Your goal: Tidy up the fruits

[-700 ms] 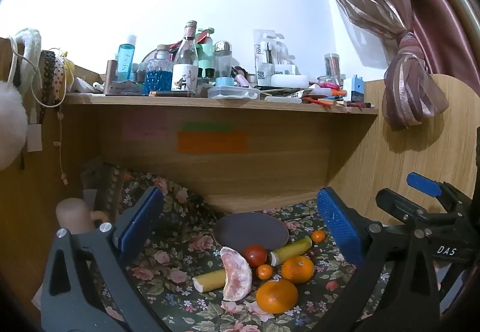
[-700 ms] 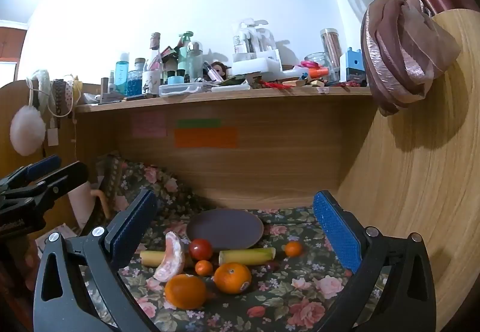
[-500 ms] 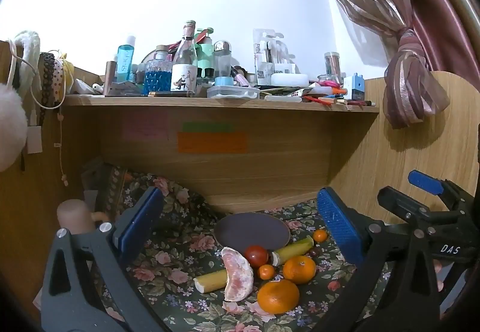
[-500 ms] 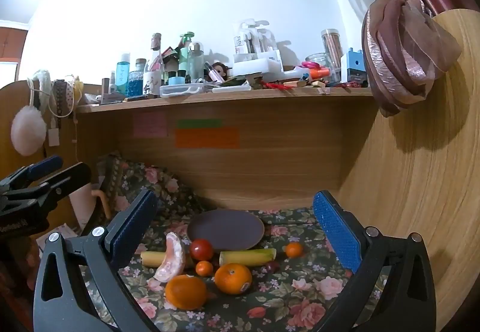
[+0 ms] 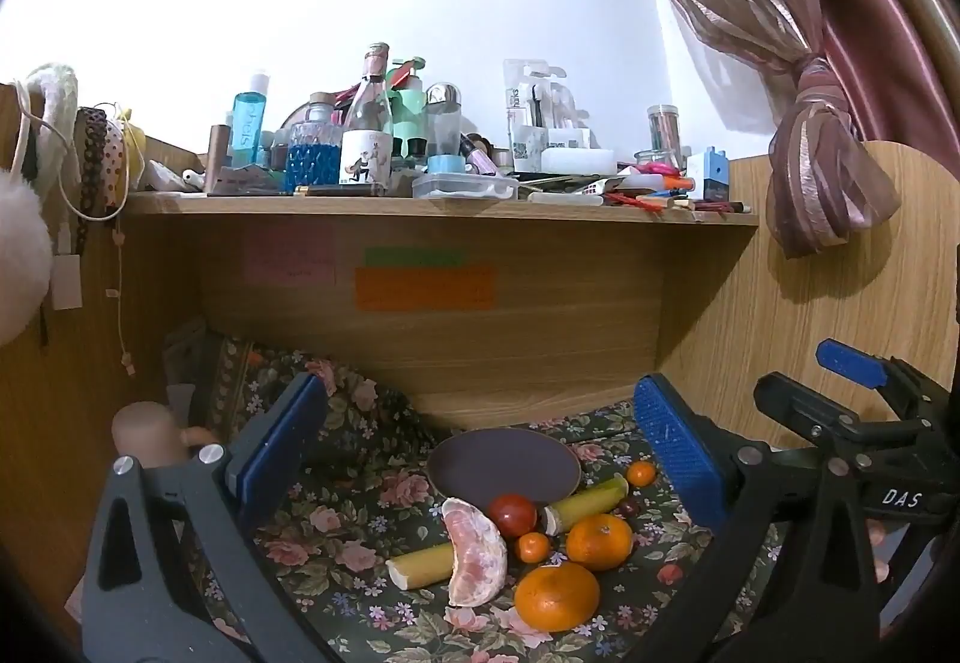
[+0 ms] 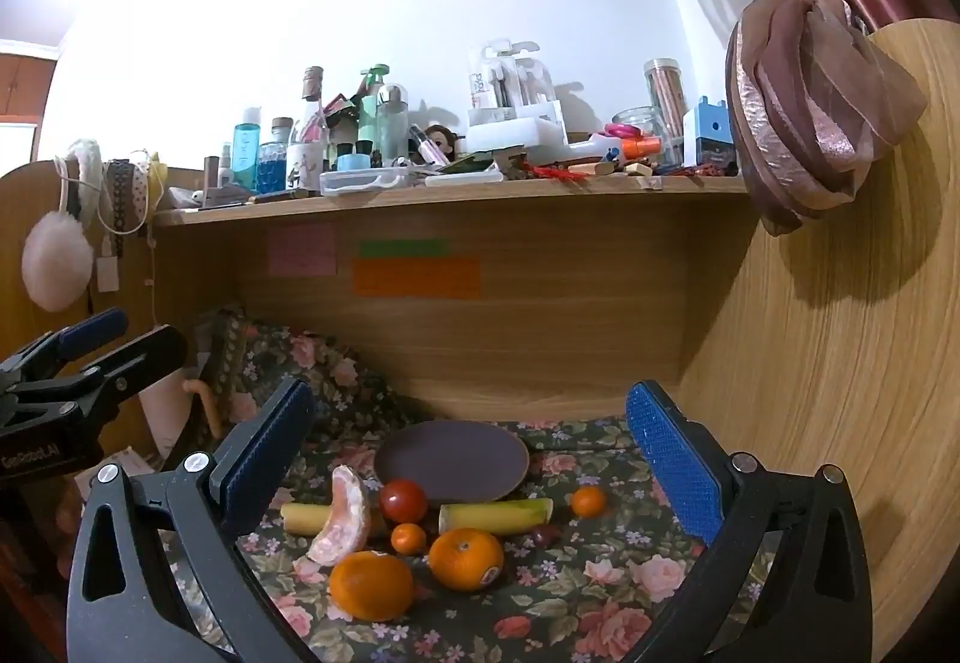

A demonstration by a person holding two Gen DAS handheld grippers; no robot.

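Note:
An empty dark round plate (image 5: 504, 466) (image 6: 451, 460) lies on a floral cloth (image 6: 588, 597). In front of it lie a peeled pomelo wedge (image 5: 475, 554) (image 6: 343, 514), a red tomato (image 5: 511, 515) (image 6: 402, 500), two banana pieces (image 5: 585, 501) (image 6: 495, 514), two oranges (image 5: 557, 596) (image 6: 465, 558) and small kumquats (image 6: 588, 501). My left gripper (image 5: 480, 453) is open and empty above the fruit. My right gripper (image 6: 468, 447) is open and empty, also above the fruit, apart from it.
A wooden shelf (image 5: 420, 210) crowded with bottles and jars runs above the nook. Wooden side walls (image 6: 810, 363) close it in. A tied curtain (image 5: 810, 171) hangs at right. A white pompom (image 6: 57, 261) hangs at left.

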